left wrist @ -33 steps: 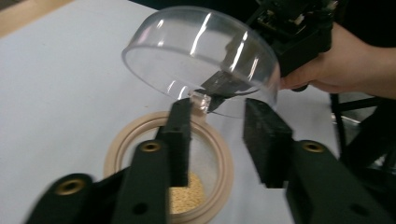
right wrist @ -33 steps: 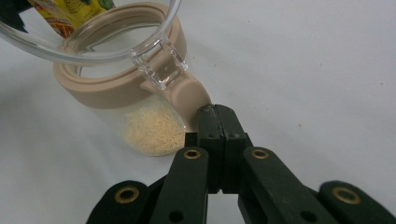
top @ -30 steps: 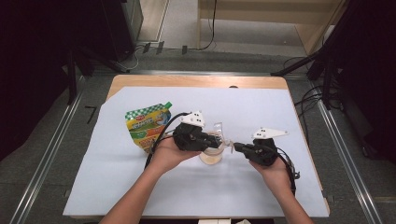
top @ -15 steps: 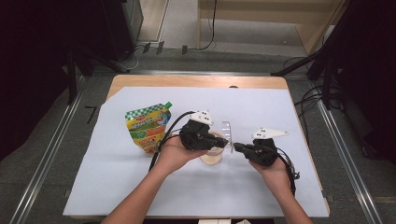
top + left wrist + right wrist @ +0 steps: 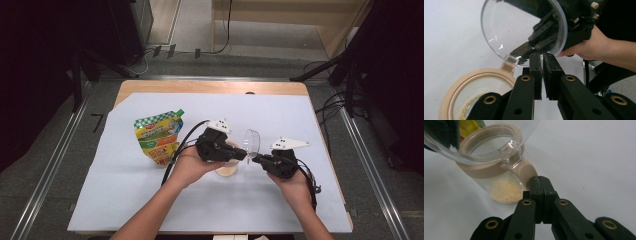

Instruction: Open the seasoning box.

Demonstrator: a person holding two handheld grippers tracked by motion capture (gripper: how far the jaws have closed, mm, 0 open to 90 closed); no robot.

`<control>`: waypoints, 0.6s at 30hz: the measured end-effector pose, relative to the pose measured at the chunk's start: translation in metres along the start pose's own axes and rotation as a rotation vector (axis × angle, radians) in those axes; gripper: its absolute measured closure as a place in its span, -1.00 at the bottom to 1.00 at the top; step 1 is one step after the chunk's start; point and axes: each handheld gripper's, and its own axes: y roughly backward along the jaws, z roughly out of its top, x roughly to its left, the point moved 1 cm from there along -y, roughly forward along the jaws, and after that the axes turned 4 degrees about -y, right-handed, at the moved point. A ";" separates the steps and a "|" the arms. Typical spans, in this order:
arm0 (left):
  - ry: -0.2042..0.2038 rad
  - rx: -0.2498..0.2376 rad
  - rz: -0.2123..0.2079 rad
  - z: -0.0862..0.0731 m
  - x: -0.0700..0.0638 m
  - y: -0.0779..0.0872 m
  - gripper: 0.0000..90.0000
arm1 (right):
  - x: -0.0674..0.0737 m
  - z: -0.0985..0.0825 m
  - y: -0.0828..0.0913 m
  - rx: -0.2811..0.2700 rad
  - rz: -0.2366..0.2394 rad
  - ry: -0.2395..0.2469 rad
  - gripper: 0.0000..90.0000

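A: Clear jar (image 5: 499,180) with beige collar, standing on the white sheet (image 5: 125,200) near the middle of the table (image 5: 200,86); some pale yellow grains (image 5: 505,191) at the bottom; clear round lid (image 5: 251,142) flipped up, hanging on the hinge at the collar.

B: And the grippers?

A: Right gripper (image 5: 539,182) low beside the jar; jaws pressed together, tips at the beige tab of the collar, touching it; whether anything is pinched, cannot tell. Left gripper (image 5: 541,61) above the jar mouth; jaws nearly together with a thin gap, nothing between; just been parting a little; tips just beside the lid's lower edge.

B: Anything else around?

A: Green and yellow pouch (image 5: 160,139) lying on the sheet, to the left of the jar, apart from it.
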 end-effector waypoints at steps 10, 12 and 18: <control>0.072 -0.029 -0.003 0.000 0.004 0.023 0.61 | 0.008 -0.009 0.020 -0.010 0.018 -0.012 0.75; 0.084 -0.015 0.014 0.000 0.006 0.027 0.52 | 0.013 -0.012 0.022 -0.002 0.031 -0.007 0.70; 0.101 -0.034 0.040 0.002 0.008 0.042 0.37 | 0.027 -0.018 0.019 0.021 0.067 0.022 0.56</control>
